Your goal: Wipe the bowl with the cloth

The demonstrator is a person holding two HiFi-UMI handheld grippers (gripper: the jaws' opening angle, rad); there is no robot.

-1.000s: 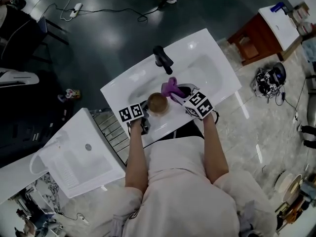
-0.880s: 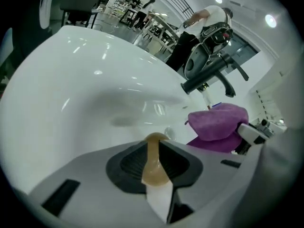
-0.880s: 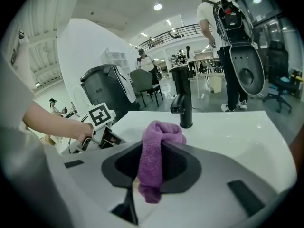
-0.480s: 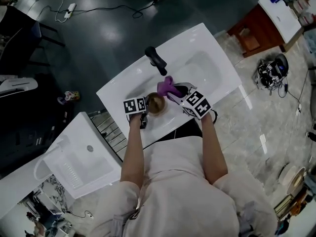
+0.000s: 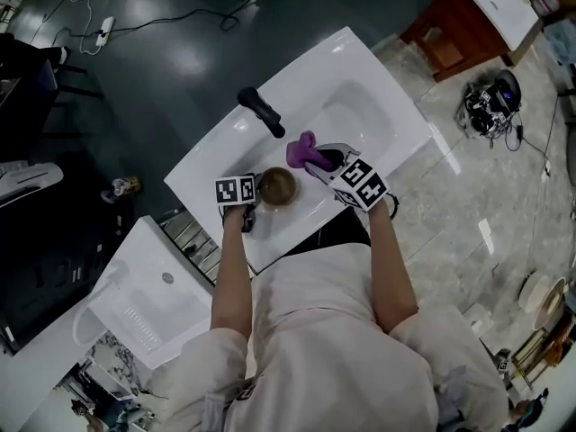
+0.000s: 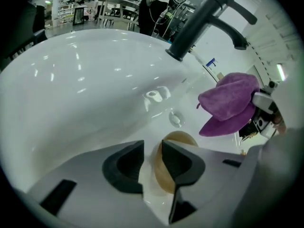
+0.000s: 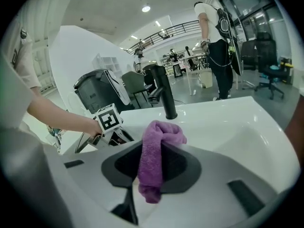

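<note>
Right now the left gripper [image 6: 151,150] pinches the bowl [image 6: 181,138] rim, nearside of the tap [image 6: 199,20]. The right gripper [image 7: 152,158] clamps the cloth [image 7: 160,131] right of the tap. Hard wiping could twist that thin hold loose. Only the left gripper view shows the rim grip; from the head view it is hidden.

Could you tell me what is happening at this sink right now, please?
A person stands at a white sink with a tool in each hand. The left tool grips a brown bowl by its rim, in front of the black faucet. The right tool is clamped on a bunched purple cloth, held up beside the bowl and apart from it. At this moment the cloth is not wiping the bowl.
</note>
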